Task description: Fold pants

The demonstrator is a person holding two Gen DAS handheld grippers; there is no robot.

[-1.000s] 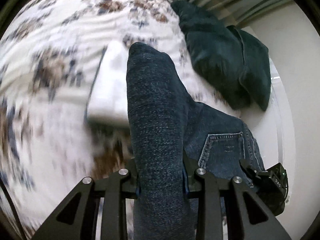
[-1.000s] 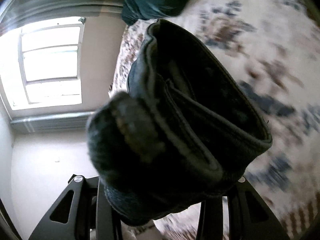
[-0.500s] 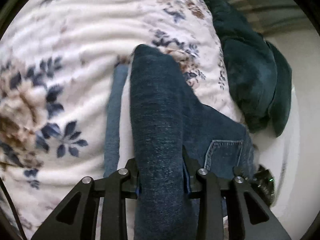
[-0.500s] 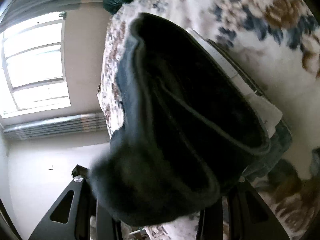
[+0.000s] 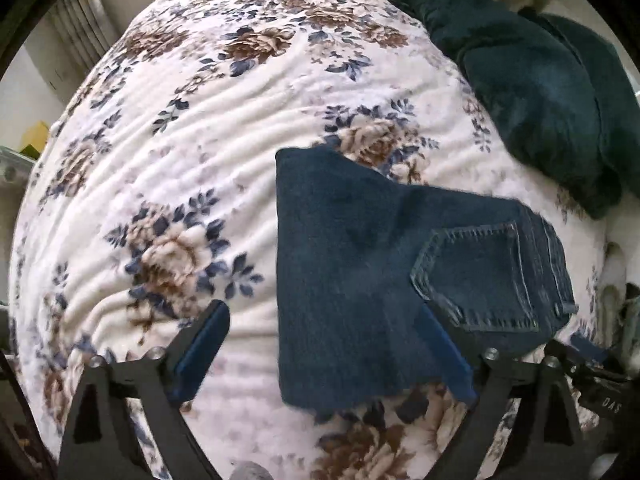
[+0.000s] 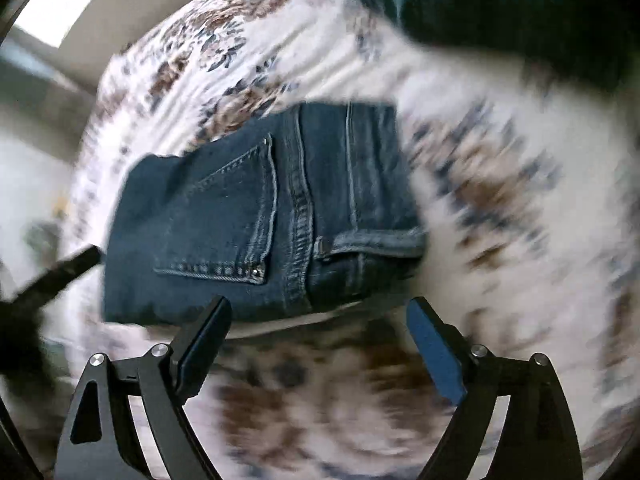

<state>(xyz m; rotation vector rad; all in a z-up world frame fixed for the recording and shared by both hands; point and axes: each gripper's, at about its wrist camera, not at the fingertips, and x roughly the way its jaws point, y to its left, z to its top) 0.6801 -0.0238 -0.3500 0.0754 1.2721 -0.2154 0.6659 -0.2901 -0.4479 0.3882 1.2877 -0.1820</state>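
The dark blue jeans [image 5: 380, 264] lie folded on the floral bedspread [image 5: 208, 128], back pocket up on the right side. My left gripper [image 5: 324, 344] is open and empty, its fingers either side of the near hem of the fold. In the right wrist view the folded jeans [image 6: 256, 216] lie just ahead, pocket and waistband showing. My right gripper [image 6: 316, 340] is open and empty, a little short of the jeans' near edge. The view is blurred by motion.
A dark green blanket [image 5: 540, 92] lies bunched at the far right of the bed and shows at the top of the right wrist view [image 6: 500, 4]. The other gripper's black finger [image 6: 60, 272] shows at the left. A window [image 6: 64, 4] is beyond the bed.
Both grippers were shut on the jeans and held them above the bed. Now both have opened and drawn back, and the jeans lie folded on the bedspread.
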